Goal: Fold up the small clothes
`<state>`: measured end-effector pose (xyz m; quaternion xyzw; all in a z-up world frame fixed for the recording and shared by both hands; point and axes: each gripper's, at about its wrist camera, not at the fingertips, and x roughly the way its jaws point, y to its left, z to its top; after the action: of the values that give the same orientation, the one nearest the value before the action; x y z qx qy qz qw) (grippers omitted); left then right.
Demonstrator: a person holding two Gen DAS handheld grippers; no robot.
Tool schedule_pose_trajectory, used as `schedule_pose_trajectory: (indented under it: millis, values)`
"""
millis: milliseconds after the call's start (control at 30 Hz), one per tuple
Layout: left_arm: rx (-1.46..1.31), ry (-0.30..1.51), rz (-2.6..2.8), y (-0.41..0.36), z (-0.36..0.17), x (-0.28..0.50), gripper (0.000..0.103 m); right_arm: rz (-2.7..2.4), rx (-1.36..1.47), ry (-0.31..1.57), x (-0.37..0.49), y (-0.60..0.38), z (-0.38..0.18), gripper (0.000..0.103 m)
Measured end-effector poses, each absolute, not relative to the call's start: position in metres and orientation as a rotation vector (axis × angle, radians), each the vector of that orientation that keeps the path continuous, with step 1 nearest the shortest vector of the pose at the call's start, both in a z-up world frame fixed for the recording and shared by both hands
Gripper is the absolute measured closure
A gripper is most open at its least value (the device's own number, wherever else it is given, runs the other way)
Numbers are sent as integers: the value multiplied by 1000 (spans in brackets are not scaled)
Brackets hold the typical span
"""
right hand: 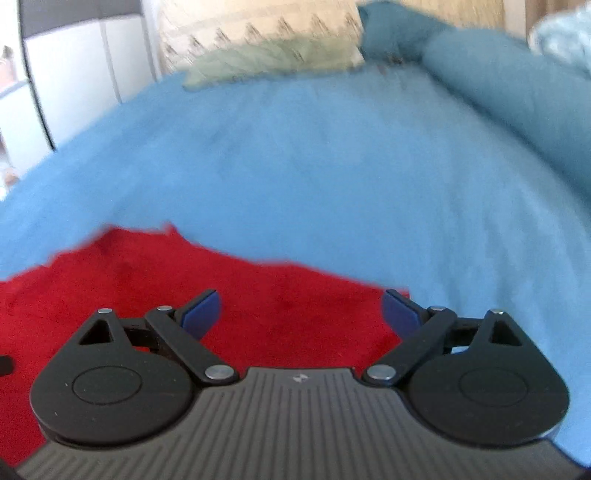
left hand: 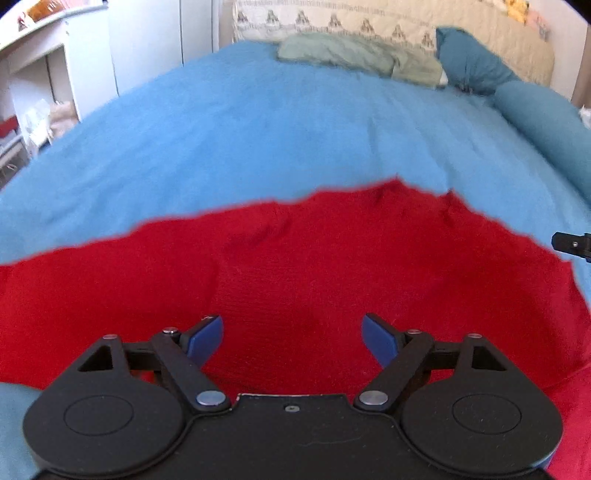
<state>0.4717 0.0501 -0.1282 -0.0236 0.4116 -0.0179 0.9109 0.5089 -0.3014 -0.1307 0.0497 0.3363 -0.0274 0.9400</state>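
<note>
A red garment (left hand: 295,258) lies spread on the blue bedspread (left hand: 240,129). My left gripper (left hand: 292,334) is open above the garment's middle, holding nothing. In the right wrist view the same red garment (right hand: 166,288) fills the lower left, its right edge under my right gripper (right hand: 301,310), which is open and empty. The tip of the right gripper (left hand: 572,243) shows at the right edge of the left wrist view. The garment's near part is hidden by the gripper bodies.
A pale green cloth (left hand: 354,55) lies at the head of the bed before a patterned cream pillow (left hand: 332,22). Teal pillows (left hand: 517,96) line the right side. White shelves (left hand: 48,74) stand left of the bed.
</note>
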Motion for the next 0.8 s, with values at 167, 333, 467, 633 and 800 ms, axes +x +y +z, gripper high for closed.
schedule_pose_trajectory:
  millis: [167, 333, 467, 633, 800]
  values:
    - [-124, 802, -25, 82, -71, 438, 11, -12, 53, 603, 465, -257, -54, 0]
    - [-182, 767, 39, 140, -31, 400, 1, 38, 67, 638, 437, -195, -14, 0]
    - [-267, 788, 114, 205, -27, 378, 1, 72, 118, 686, 411, -140, -11, 0]
    - [-371, 808, 246, 299, -39, 359, 1, 86, 190, 727, 385, -72, -25, 0]
    - [-437, 784, 370, 376, -60, 351, 4, 95, 244, 761, 371, -25, -55, 0]
